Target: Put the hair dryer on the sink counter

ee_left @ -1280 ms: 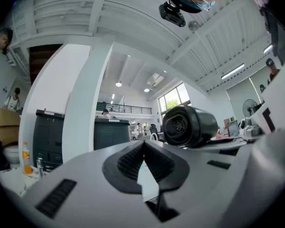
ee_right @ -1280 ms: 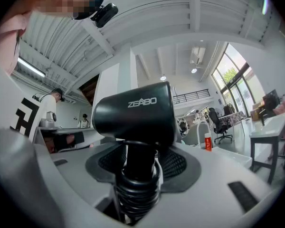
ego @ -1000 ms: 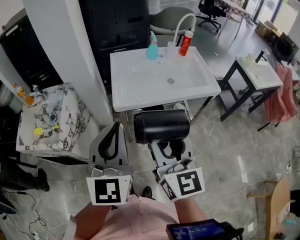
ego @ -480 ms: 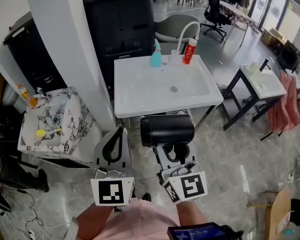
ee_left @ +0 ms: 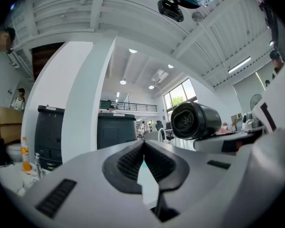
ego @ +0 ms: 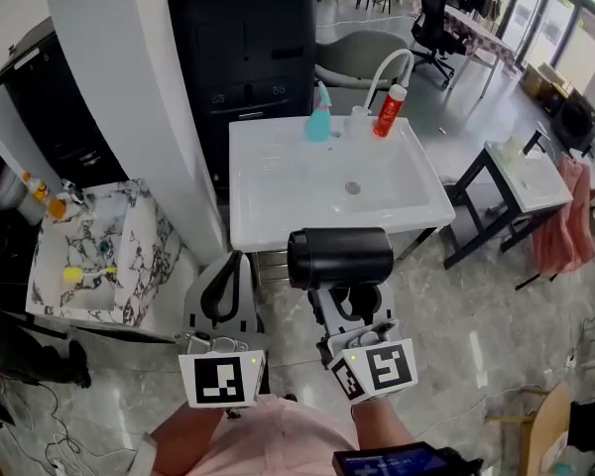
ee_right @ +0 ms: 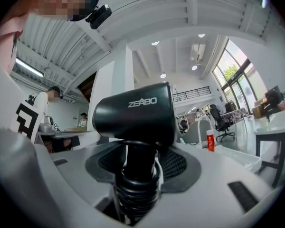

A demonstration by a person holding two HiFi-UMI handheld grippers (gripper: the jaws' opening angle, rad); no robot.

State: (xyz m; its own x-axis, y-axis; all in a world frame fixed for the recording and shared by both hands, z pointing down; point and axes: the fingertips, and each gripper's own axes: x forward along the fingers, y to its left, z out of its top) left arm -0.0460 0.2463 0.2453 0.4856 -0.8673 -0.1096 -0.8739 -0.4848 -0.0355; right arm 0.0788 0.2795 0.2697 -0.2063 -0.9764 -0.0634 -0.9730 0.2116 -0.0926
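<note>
A black hair dryer [ego: 339, 257] stands with its barrel level, just in front of the white sink counter [ego: 278, 228]. My right gripper [ego: 349, 303] is shut on its handle. In the right gripper view the ribbed handle [ee_right: 138, 175] sits between the two pads, with the barrel [ee_right: 135, 113] above them. My left gripper [ego: 226, 284] is beside it on the left, shut and empty. Its fingertips [ee_left: 143, 148] meet in the left gripper view, where the hair dryer [ee_left: 195, 120] shows at the right. The basin has a drain [ego: 352, 187].
A blue bottle [ego: 319, 125], a red bottle [ego: 388, 110] and a white faucet [ego: 380, 70] stand at the counter's back edge. A marble basin [ego: 129, 256] and a white pillar [ego: 129, 87] are on the left. A black cabinet [ego: 243, 38] is behind, and a small table [ego: 535, 175] on the right.
Both grippers and the hair dryer have drifted slightly right, and the sink counter looks a little nearer. The grip on the handle is unchanged.
</note>
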